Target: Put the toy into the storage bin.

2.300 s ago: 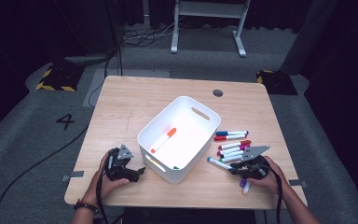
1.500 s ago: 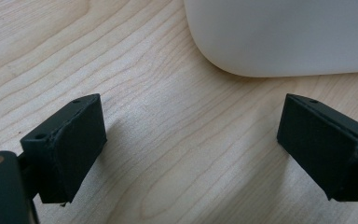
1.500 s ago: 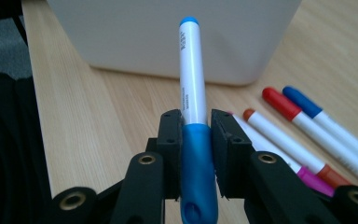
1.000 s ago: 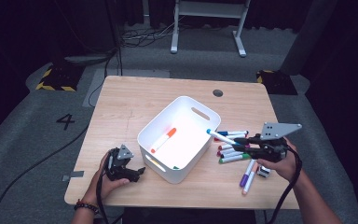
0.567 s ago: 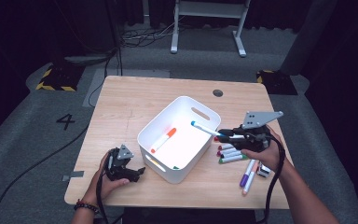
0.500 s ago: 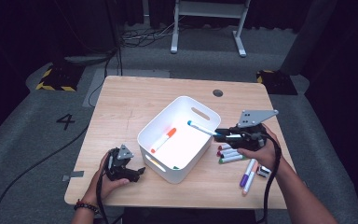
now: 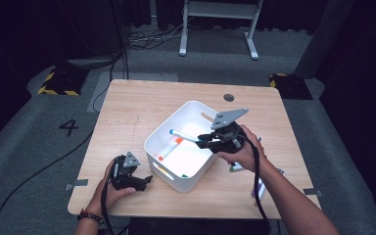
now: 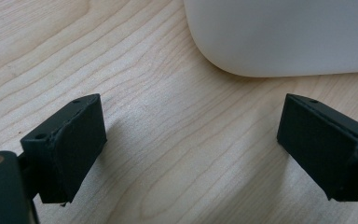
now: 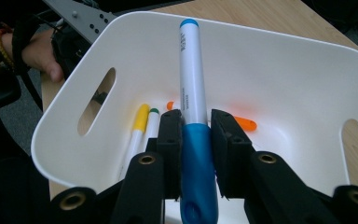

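Your right gripper: over the white bin, clamping a blue marker.
Your left gripper: just left of the bin.

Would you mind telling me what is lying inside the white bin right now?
In the white bin lie an orange marker, a yellow-capped marker and a green-capped one; the tongs and their blue marker cover part of the floor.

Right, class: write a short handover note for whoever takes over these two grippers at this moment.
Right gripper: shut on a blue marker, held over the white bin.
Left gripper: open, nothing between its jaws, resting on the table beside the bin.
Done: orange, yellow and green markers lie in the bin.
Left: drop the blue one in, then fetch the markers on the table by the right hand.
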